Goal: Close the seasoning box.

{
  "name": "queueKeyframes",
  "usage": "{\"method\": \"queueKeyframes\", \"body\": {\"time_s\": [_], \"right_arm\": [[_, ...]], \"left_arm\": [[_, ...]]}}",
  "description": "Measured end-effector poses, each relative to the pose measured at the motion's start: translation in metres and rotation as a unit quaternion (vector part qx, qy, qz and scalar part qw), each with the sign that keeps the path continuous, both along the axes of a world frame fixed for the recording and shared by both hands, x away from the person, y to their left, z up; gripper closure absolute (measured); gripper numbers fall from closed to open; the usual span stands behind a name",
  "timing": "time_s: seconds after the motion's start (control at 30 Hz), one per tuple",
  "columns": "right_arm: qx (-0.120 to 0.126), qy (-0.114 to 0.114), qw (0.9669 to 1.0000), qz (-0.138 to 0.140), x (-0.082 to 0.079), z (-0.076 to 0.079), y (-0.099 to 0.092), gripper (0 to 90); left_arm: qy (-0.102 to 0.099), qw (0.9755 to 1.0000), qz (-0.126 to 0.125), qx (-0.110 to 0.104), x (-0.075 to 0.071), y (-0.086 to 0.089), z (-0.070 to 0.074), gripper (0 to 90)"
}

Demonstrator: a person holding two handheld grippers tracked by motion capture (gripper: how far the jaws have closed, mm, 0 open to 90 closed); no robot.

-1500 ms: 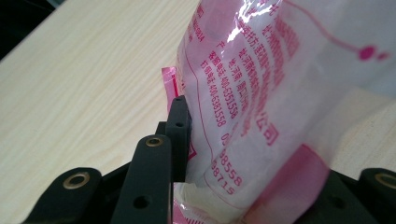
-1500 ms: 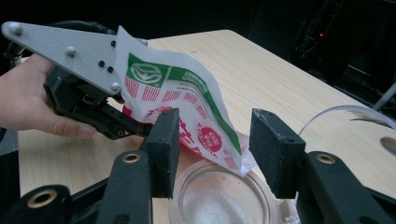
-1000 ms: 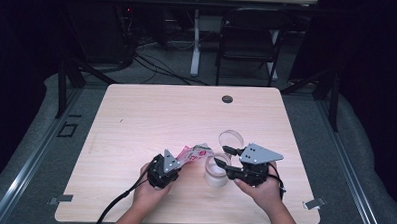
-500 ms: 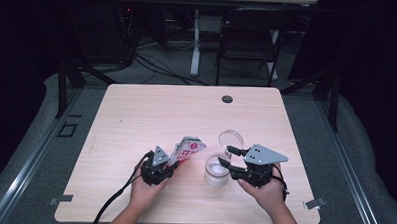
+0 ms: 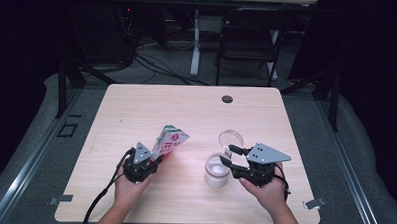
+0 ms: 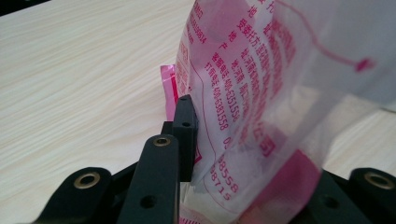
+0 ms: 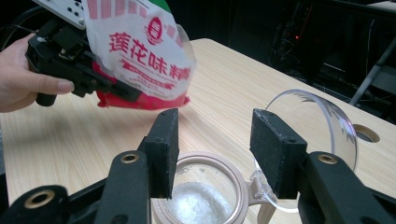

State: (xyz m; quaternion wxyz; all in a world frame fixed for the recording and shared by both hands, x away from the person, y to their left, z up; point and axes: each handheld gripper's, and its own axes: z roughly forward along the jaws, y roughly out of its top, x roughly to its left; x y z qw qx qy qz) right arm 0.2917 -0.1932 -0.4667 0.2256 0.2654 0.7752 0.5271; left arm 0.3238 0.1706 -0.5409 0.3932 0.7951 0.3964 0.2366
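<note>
1. Tongs in the left hand (image 5: 152, 163) were clenched on the lower part of a white and pink seasoning bag (image 5: 168, 140), and the bag was lifted off the tabletop (image 5: 186, 111) and tilted, with its top toward the far side.
2. From the left gripper view, one black jaw pressed flat against the thin plastic of the bag (image 6: 261, 93), which had pink printed text on it.
3. The right tongs (image 5: 227, 156) were released, with the jaws standing wide on both sides of a small clear jar (image 5: 217, 168), and the pads were not pressing on it.
4. From the right gripper view, the jar (image 7: 205, 196) stood on the tabletop with white grains inside, and its clear hinged lid (image 7: 322, 121) was open and stood up behind it.
5. The bag and the jar were apart, with bare tabletop between them.
</note>
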Motion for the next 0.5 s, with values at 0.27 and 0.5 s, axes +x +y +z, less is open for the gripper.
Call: {"method": "queueKeyframes", "body": {"time_s": [0.27, 0.5], "right_arm": [[0.001, 0.006, 1.0, 0.0, 0.0, 0.0, -0.001, 51.9], [0.008, 0.011, 0.9999, -0.004, 0.001, -0.001, -0.002, 51.5]], "left_arm": [[-0.002, 0.9991, 0.042, 0.003, -0.004, 0.03, 0.002, 74.3], [-0.003, 0.9972, 0.075, -0.001, -0.007, 0.048, -0.001, 74.4]]}}
